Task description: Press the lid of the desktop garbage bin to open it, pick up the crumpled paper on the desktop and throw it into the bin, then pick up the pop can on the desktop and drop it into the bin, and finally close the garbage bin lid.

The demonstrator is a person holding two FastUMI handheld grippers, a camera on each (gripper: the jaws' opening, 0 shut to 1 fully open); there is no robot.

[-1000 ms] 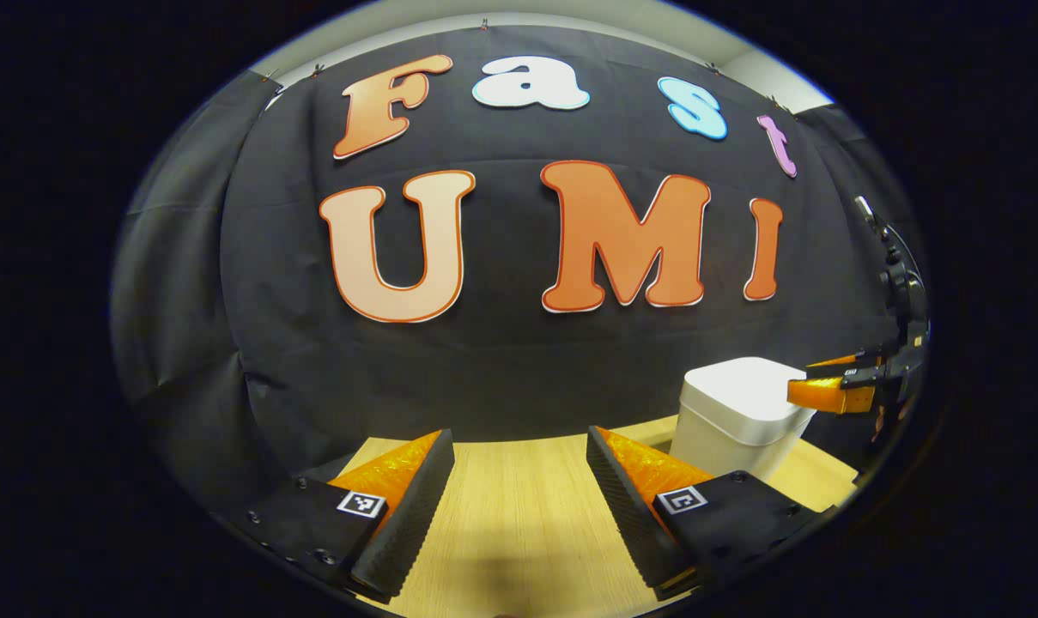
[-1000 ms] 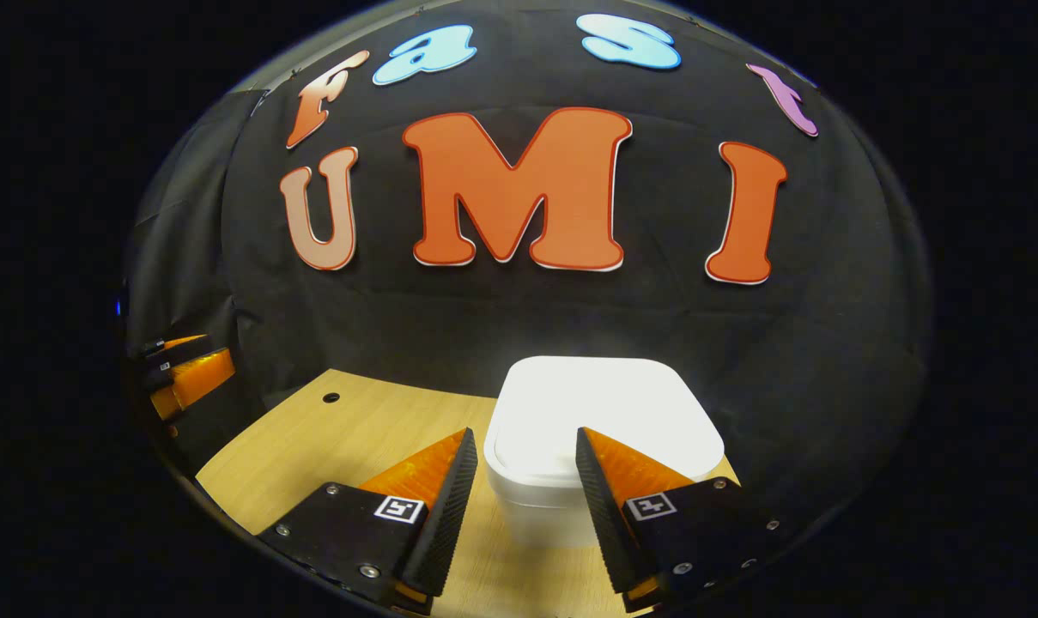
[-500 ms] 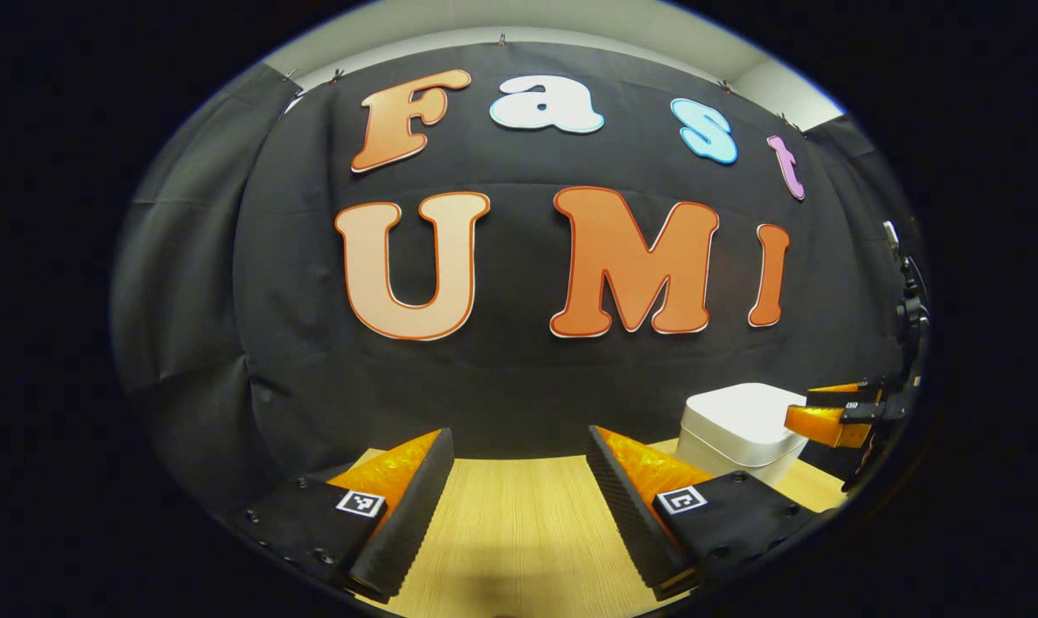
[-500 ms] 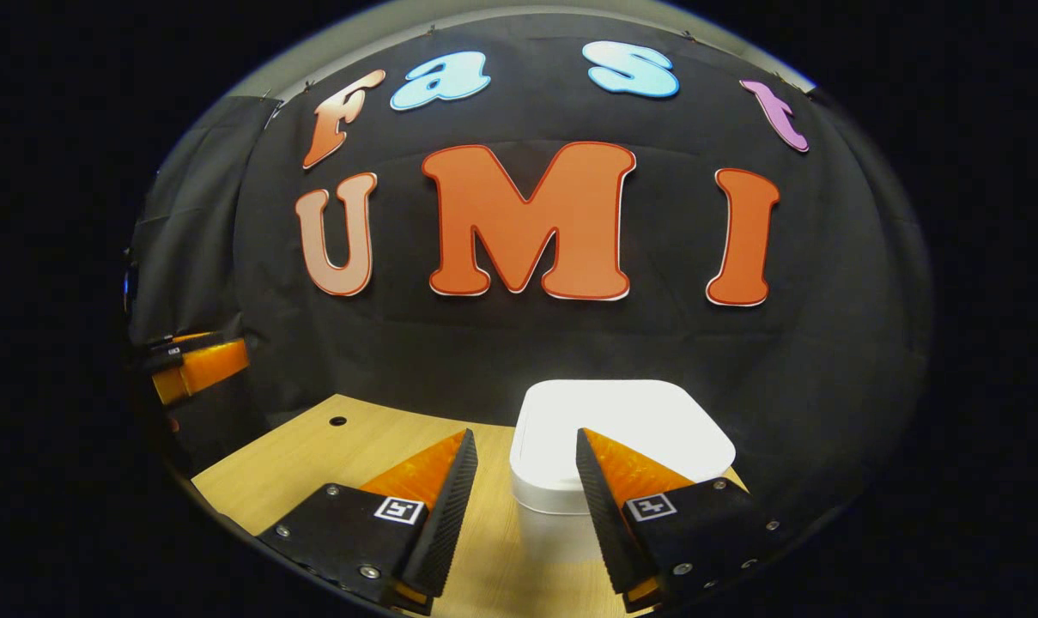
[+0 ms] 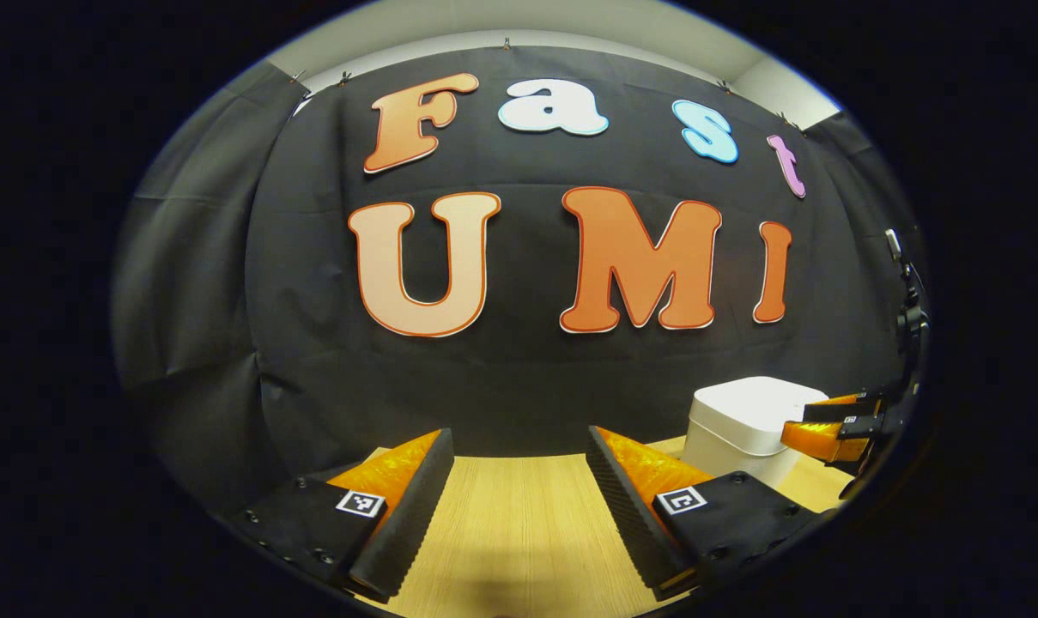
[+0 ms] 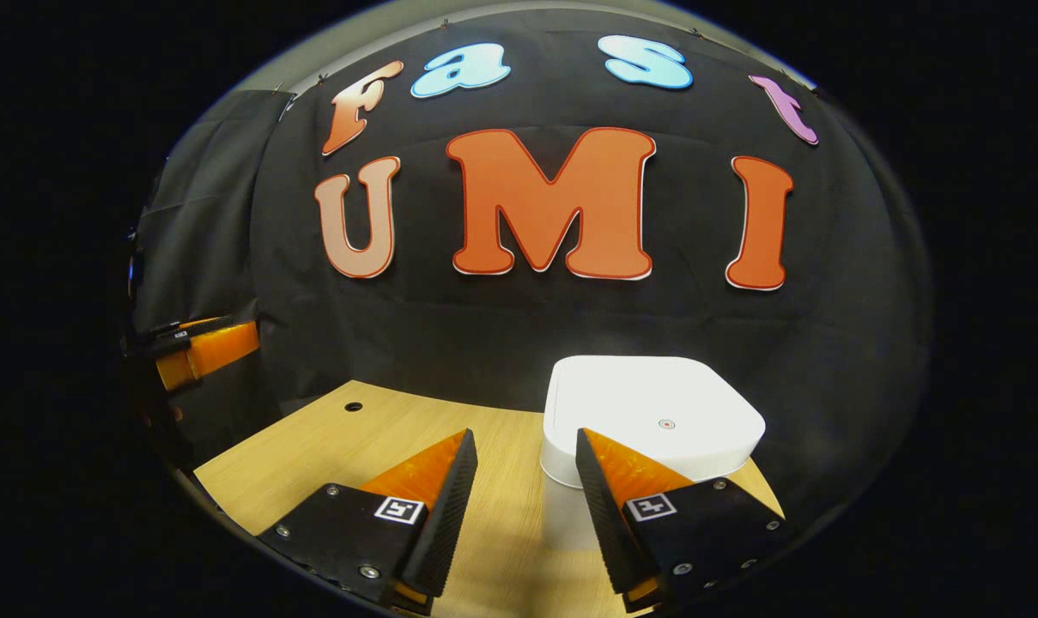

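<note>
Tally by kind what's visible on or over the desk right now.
Garbage bin, white, lid shut: 1
Grippers, left gripper and right gripper, both open: 2
Hole in the wooden desktop: 1
Total: 4

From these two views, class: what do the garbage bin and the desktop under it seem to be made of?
Garbage bin: probably plastic, white and smooth, with softly rounded moulded corners and a matte-to-satin lid that glows evenly under the light. Desktop: pale wood or a wood-look laminate; fine straight grain lines run along it, and the flat, even sheen leaves it open which.
</note>
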